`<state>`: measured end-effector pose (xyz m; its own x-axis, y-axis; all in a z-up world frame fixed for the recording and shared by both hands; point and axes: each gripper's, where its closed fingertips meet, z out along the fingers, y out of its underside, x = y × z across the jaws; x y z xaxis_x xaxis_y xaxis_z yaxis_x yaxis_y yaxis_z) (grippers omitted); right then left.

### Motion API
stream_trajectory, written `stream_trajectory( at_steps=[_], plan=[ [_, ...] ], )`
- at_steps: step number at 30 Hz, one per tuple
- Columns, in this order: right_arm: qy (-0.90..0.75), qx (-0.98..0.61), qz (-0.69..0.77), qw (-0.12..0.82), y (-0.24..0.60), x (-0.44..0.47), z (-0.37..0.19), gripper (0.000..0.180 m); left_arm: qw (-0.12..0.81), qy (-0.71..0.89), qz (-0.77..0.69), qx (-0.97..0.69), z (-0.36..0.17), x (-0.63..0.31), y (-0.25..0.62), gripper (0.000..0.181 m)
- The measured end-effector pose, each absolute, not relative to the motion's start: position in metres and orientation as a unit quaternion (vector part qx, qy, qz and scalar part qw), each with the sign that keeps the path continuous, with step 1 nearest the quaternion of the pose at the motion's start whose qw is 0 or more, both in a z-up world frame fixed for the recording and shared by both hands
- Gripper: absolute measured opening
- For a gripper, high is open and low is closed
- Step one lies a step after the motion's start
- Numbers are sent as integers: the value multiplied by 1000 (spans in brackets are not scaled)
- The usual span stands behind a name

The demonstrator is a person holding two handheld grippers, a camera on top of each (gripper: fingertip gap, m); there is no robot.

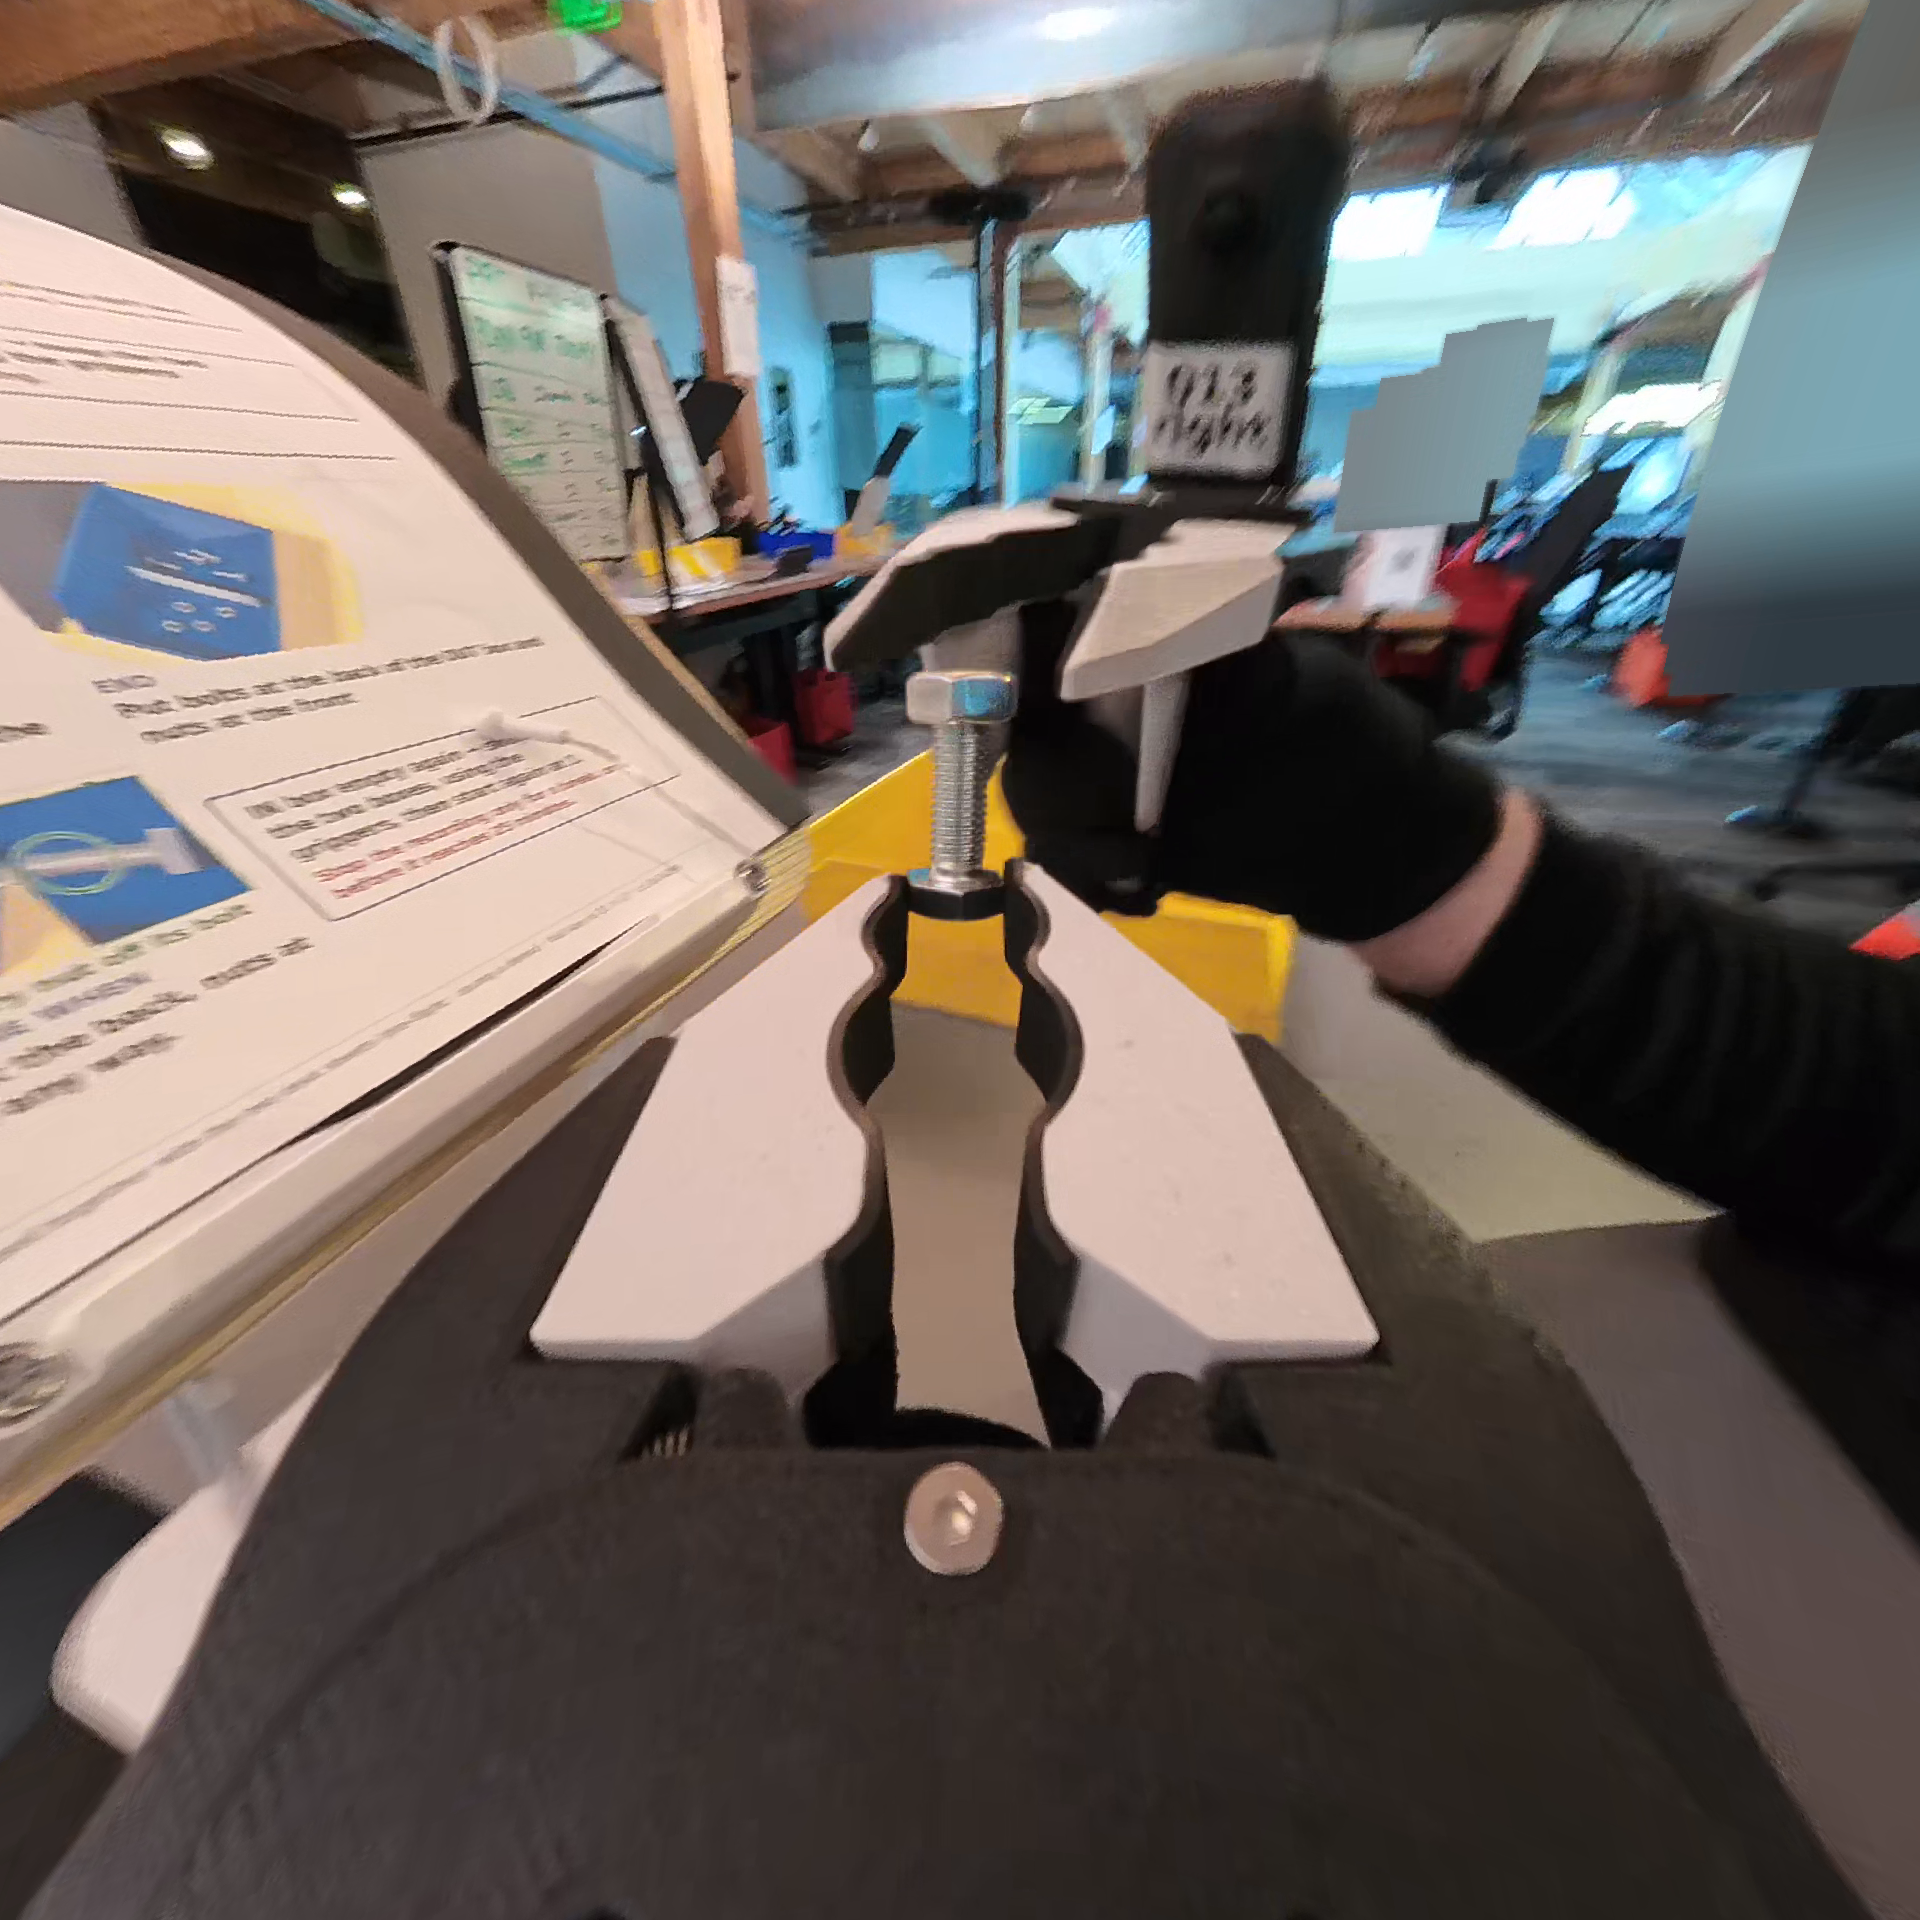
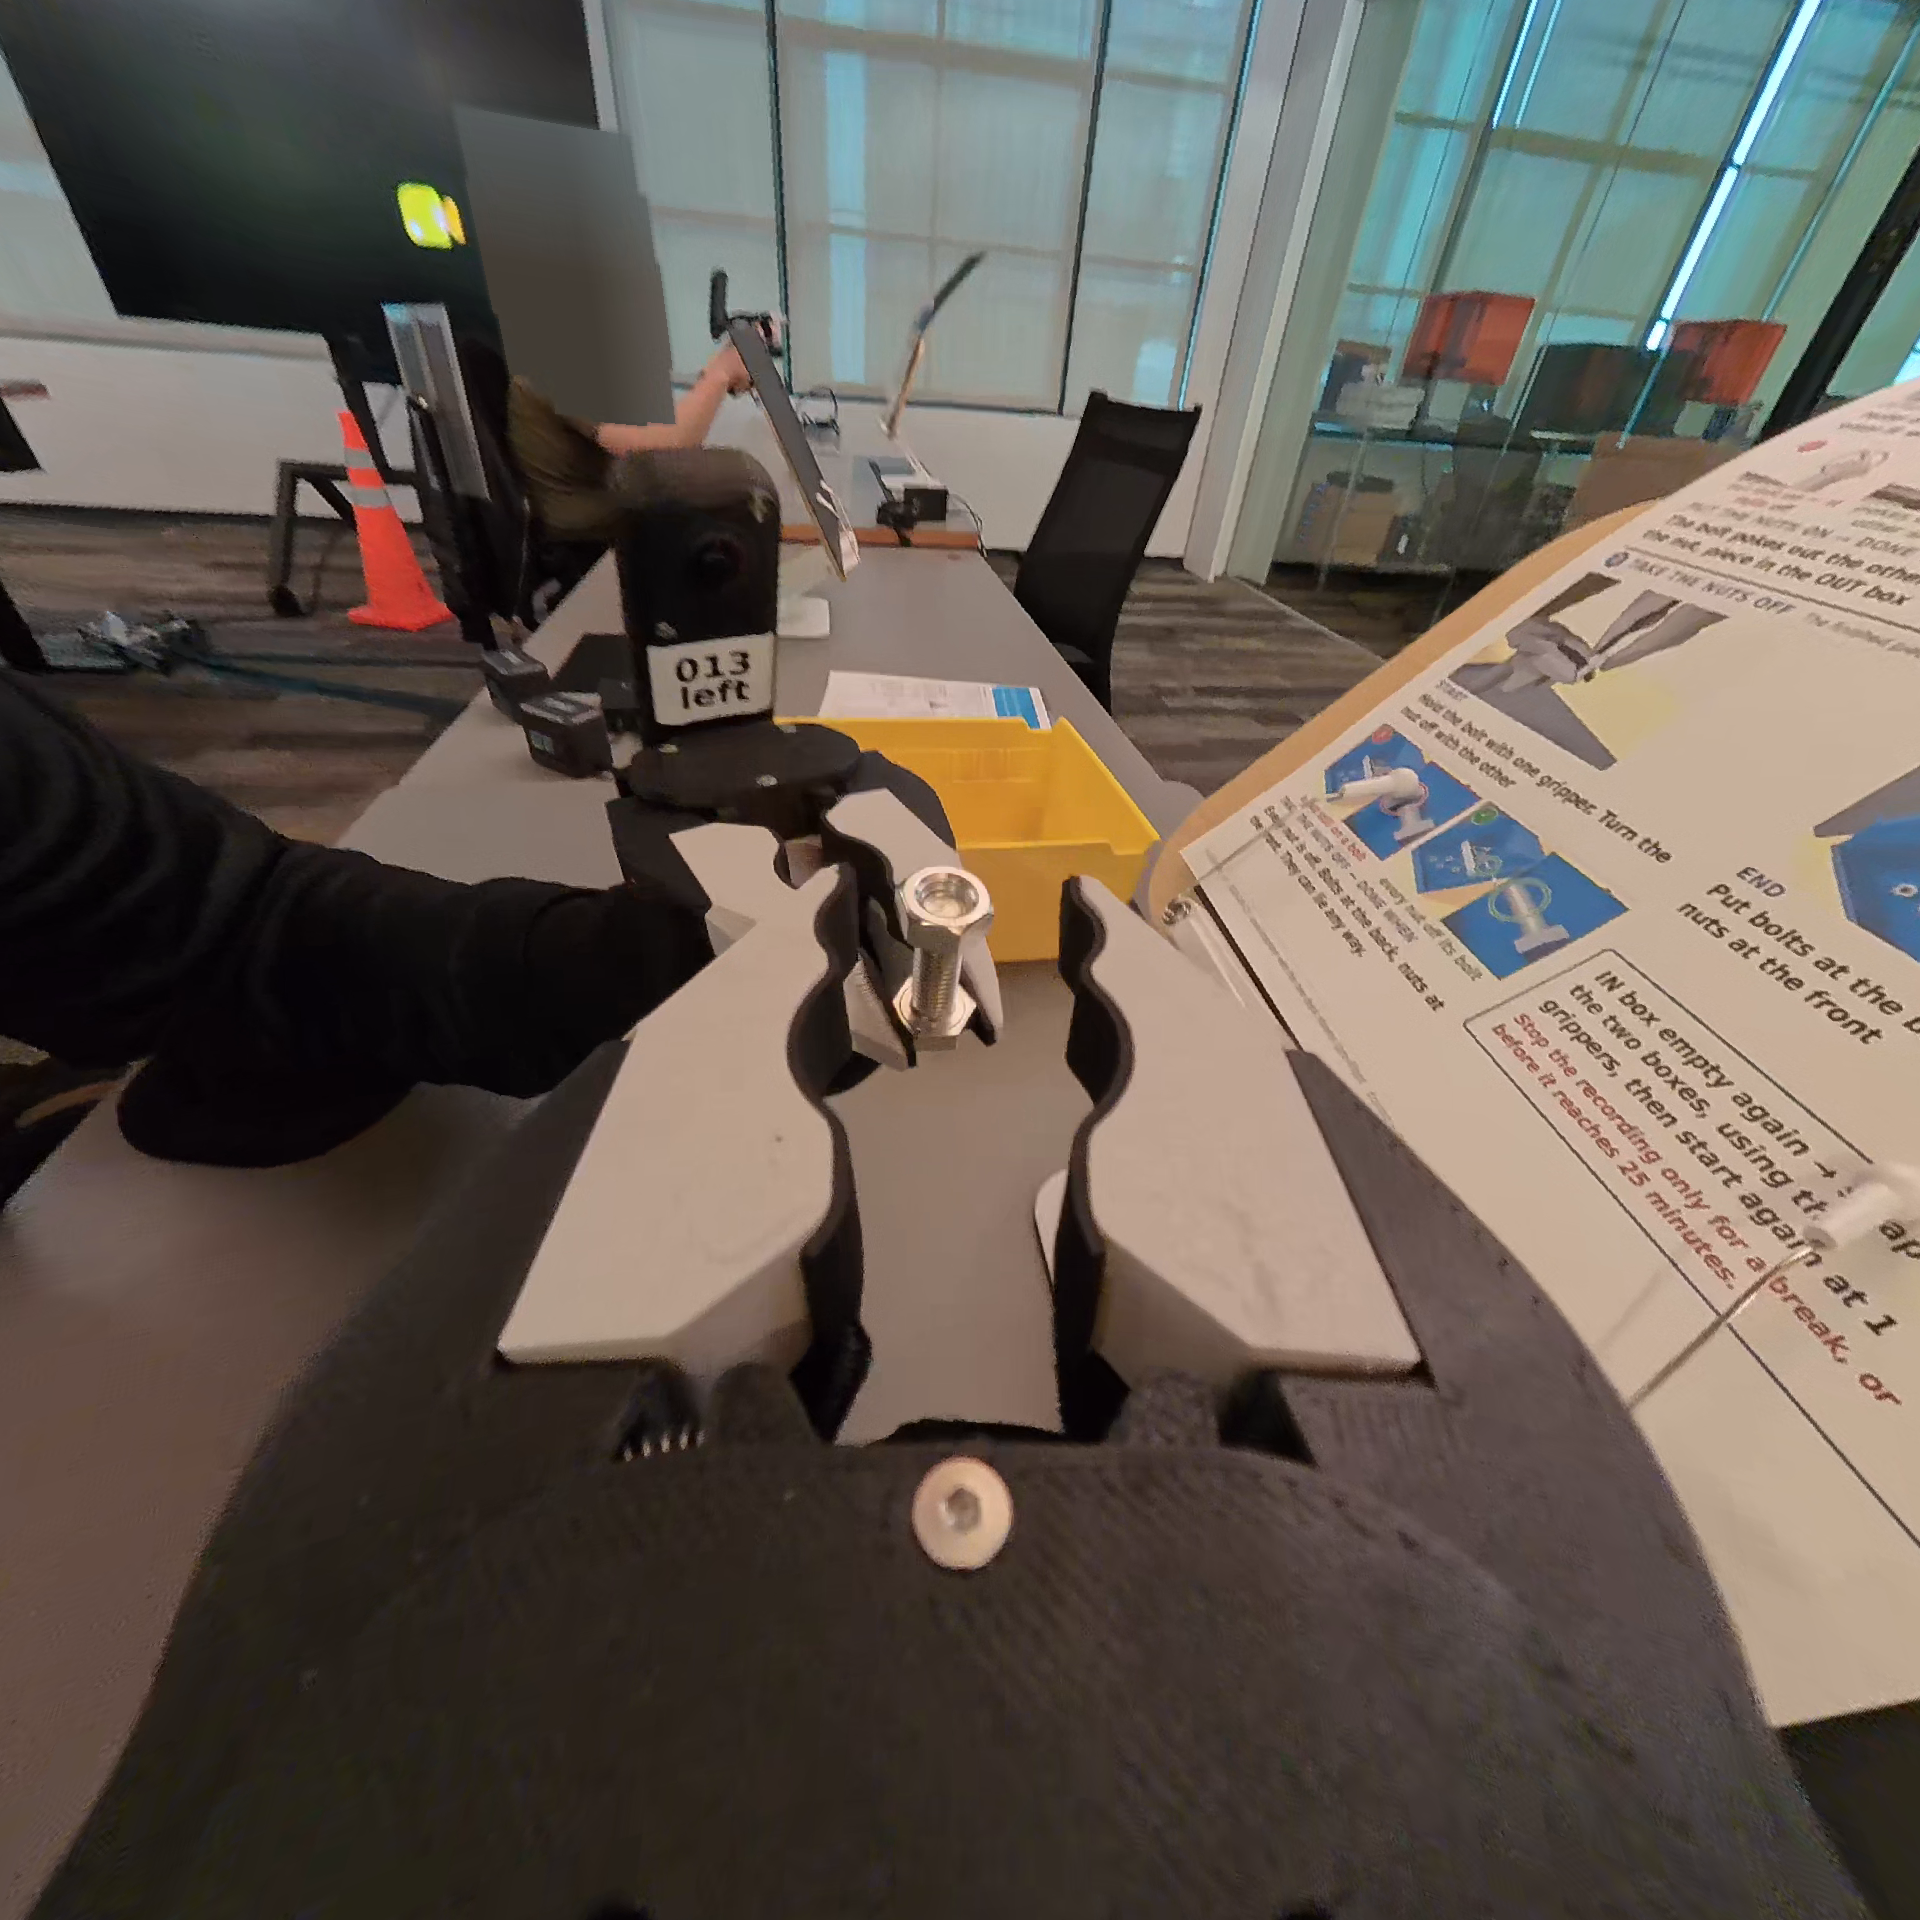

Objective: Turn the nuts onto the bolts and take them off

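A silver bolt [image 1: 961, 790] stands upright with its hex head [image 1: 961, 696] on top and a nut [image 1: 956, 891] threaded at its lower end. My left gripper [image 1: 956, 899] is shut on the nut and holds the assembly above the table. In the right wrist view the bolt [image 2: 940, 956] and nut [image 2: 933, 1013] sit in the left gripper [image 2: 930, 1029]. My right gripper [image 2: 956, 904] is open, with the bolt head [image 2: 943, 906] lying between its spread fingertips, apart from both. It also shows in the left wrist view [image 1: 1049, 644], held by a black-gloved hand [image 1: 1299, 790].
A yellow bin [image 2: 1039, 821] stands on the grey table [image 2: 208, 1299] just behind the grippers; it also shows in the left wrist view [image 1: 1195, 956]. A tilted board with an instruction sheet [image 2: 1558, 935] stands close beside them, at the left in the left wrist view [image 1: 312, 727]. Both grippers' tips are close together, under 4 cm apart.
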<state>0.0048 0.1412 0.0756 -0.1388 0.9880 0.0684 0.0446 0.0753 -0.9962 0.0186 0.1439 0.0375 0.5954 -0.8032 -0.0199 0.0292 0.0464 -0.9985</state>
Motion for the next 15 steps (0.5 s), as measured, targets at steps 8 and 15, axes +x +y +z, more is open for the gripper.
stream_trajectory(
  at_steps=[8, 15],
  plan=[
    [-577, -506, 446, 461, 150, 3, 62, 35, 663, 337, -206, -636, 25, 11, 155, 16],
    [-580, -540, 428, 435, 151, 1, 51, 32, 665, 350, -130, -647, 16, 9, 162, 16]
  ],
)
